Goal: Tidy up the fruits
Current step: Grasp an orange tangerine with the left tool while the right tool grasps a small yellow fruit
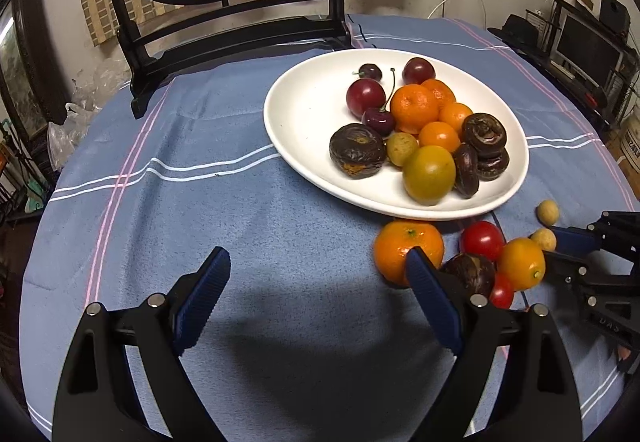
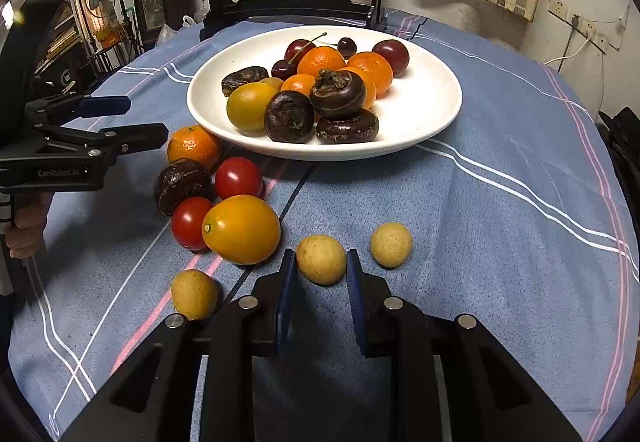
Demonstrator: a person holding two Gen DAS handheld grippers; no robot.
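The right gripper (image 2: 321,270) pinches a small tan fruit (image 2: 321,259) between its blue pads, apparently to carry it to the white plate (image 2: 432,122) ahead of the jaws, while the left gripper (image 1: 318,278) waits spread wide over bare cloth.

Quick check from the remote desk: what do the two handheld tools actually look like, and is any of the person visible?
Both tools, left and right, are matte black plastic linkages with silver pivot pins and ribbed blue pads on the fingers. The left tool's body carries pale lettering, seen in the right wrist view. A hand grips its black handle; a striped cuff shows beside it. No cables visible.
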